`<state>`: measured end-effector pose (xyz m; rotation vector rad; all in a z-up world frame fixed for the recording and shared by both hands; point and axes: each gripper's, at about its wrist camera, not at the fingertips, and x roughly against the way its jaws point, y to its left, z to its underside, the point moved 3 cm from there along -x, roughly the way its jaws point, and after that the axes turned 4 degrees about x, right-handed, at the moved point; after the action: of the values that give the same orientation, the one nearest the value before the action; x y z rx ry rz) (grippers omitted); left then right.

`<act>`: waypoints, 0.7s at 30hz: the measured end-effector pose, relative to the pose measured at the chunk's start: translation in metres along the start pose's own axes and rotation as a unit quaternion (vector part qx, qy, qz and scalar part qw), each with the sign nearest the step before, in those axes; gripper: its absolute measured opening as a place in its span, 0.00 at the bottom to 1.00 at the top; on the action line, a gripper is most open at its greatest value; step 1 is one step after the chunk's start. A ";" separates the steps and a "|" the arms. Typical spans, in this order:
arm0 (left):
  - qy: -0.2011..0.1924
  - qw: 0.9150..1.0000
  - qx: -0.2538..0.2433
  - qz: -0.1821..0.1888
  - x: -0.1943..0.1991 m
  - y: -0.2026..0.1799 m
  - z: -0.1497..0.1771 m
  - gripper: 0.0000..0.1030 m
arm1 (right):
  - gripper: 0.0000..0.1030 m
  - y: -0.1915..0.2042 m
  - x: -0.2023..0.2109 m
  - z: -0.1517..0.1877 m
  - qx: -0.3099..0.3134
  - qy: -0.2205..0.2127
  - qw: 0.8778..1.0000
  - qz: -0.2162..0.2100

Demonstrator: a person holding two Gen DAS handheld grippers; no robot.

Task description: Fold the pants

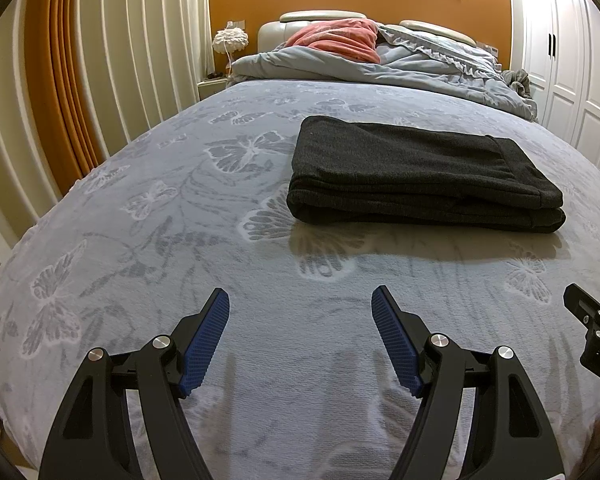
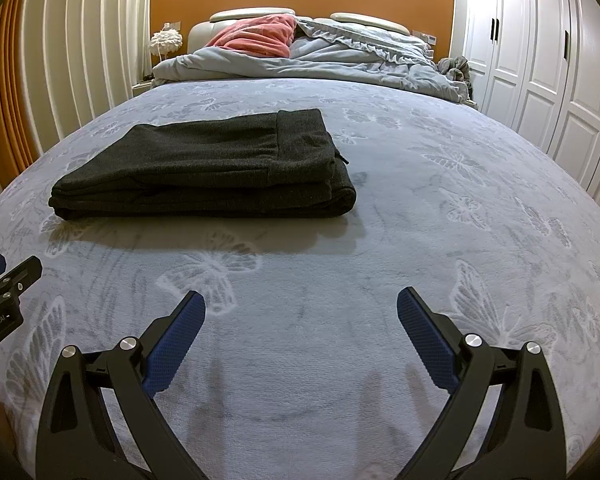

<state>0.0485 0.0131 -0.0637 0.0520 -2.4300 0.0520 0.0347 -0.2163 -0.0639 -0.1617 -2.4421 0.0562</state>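
Pants point(image 1: 420, 176) look fully folded, well ahead of both grippers; left gripper point(image 1: 300, 300) & right gripper point(image 2: 300, 304) released, empty. Just keep clear, don't nudge stack.

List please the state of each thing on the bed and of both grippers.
pants: folded, flat on bed cover
left gripper: open, empty
right gripper: open, empty
grey duvet: rumpled at headboard
pink blanket: bunched on duvet
wardrobe doors: closed
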 end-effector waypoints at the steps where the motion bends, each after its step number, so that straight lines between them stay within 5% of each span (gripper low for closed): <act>1: 0.000 1.000 0.000 0.000 0.000 0.000 0.000 0.69 | 0.92 0.000 0.000 0.000 0.000 0.000 1.000 0.000; 21: -0.001 1.000 -0.004 0.000 -0.001 0.000 -0.001 0.69 | 0.92 0.002 0.000 0.000 -0.001 0.000 1.000 0.001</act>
<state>0.0497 0.0136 -0.0637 0.0497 -2.4328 0.0429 0.0348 -0.2146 -0.0641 -0.1646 -2.4421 0.0539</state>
